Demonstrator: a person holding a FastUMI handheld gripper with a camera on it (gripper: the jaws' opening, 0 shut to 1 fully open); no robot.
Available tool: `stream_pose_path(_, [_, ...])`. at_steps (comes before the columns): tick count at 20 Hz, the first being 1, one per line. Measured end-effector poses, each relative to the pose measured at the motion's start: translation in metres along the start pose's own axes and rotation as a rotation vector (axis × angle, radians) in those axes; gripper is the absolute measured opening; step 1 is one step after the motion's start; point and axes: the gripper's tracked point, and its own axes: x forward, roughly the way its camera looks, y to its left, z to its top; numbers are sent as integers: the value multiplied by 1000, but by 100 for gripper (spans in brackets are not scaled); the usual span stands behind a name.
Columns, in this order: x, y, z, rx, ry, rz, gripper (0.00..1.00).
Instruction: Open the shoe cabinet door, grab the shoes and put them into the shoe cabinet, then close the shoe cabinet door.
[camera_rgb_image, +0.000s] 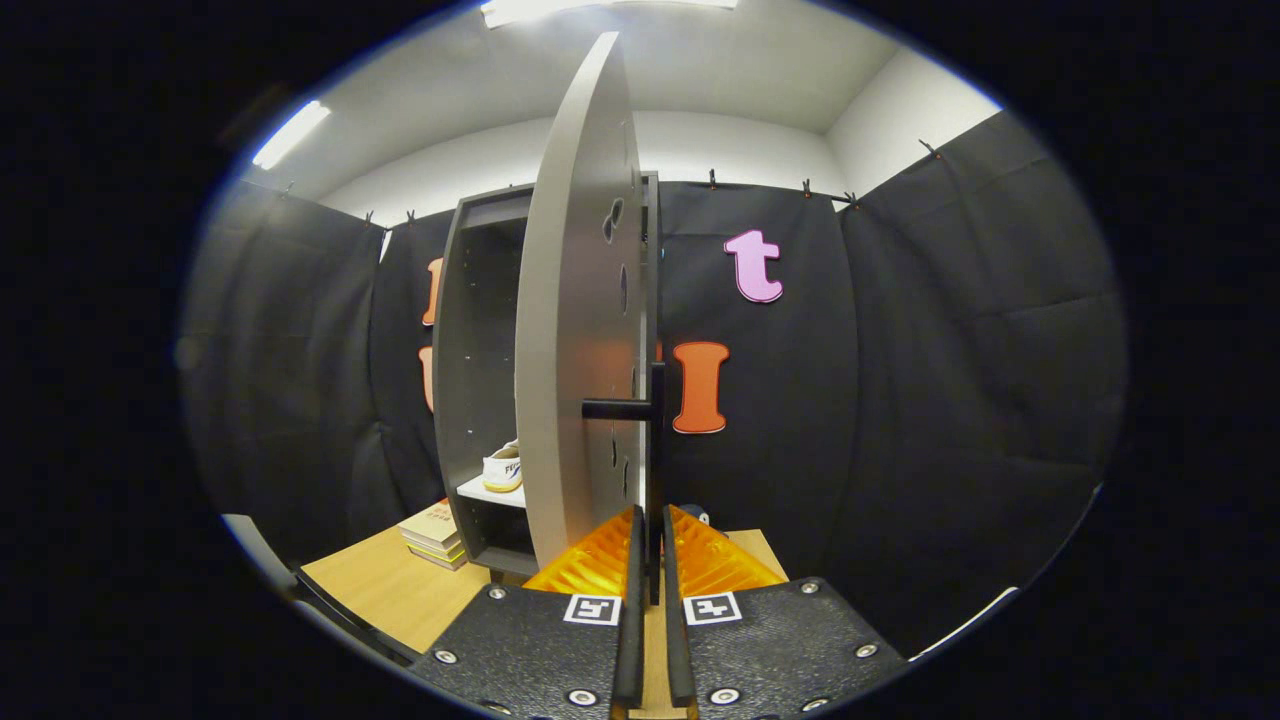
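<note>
No wording is legible. The low white canvas shoe (503, 468), at ten o'clock from the gripper (651, 520), bears blue lettering too small to read. Square black-and-white coded markers (592, 609) sit behind the fingers, which pinch the black bar handle (657, 420).

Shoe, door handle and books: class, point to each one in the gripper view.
Shoe (503, 470): gripper view, its side.
Door handle (656, 440): gripper view, the upright bar.
Books (432, 530): gripper view, top cover.

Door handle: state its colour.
Black, on the handle in the gripper view; the gripper is shut on it.
</note>
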Motion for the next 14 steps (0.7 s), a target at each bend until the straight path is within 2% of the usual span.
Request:
stream_pose_path(6, [-19,-1,4,-17,7,-82,10])
stream_pose_path(9, [-20,-11,7,-36,1,-186,14])
stream_pose_path(12, [-29,-11,10,-29,13,-251,24])
stream_pose_path(14, [-33,6,12,-7,17,-217,33])
